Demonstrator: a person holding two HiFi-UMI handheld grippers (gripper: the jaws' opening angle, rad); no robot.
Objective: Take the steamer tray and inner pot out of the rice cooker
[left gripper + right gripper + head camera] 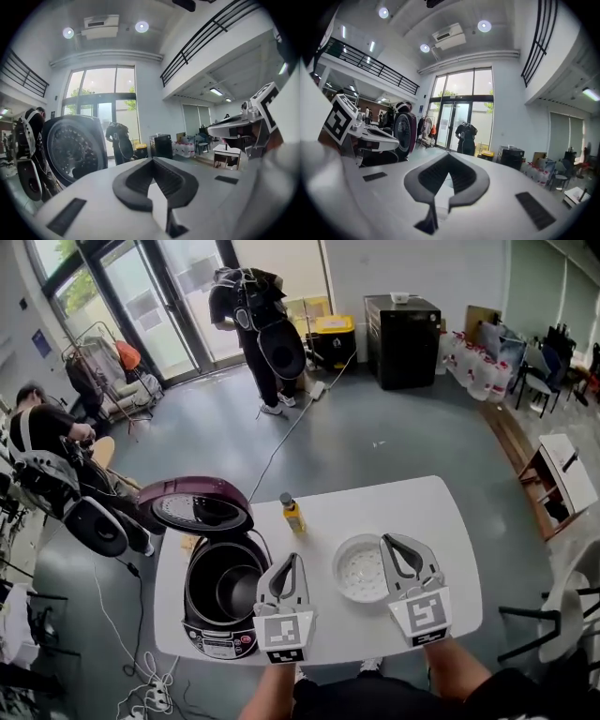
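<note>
**Both grippers shut and empty; tray out on the table, pot in the cooker**

At the left end of the white rectangular table (412,502) stands the black round rice cooker (220,638). Its maroon hinged lid (197,504) is thrown open toward the far left. The dark metal inner pot (225,582) sits down inside the cooker body.

Just right of the cooker's rim in the head view is the left gripper (293,559), grey-white with dark ribbed pads and a marker cube at its base. Its own view shows the jaws closed tip to tip with nothing between them (152,159). There the open lid looms at the left.

Beyond the left gripper, toward the table's far edge, a small yellow plastic bottle with a grey cap (292,513) stands upright.

Right of centre, the white round perforated steamer tray (361,570) lies flat on the tabletop, apart from the cooker.

The right gripper (386,538) overlaps the tray's right edge in the head view. Its jaws are likewise pressed together and hold nothing (449,154).

In the room behind, a person in black (258,324) stands by the glass doors, and a black cabinet (401,338) is against the wall.
</note>
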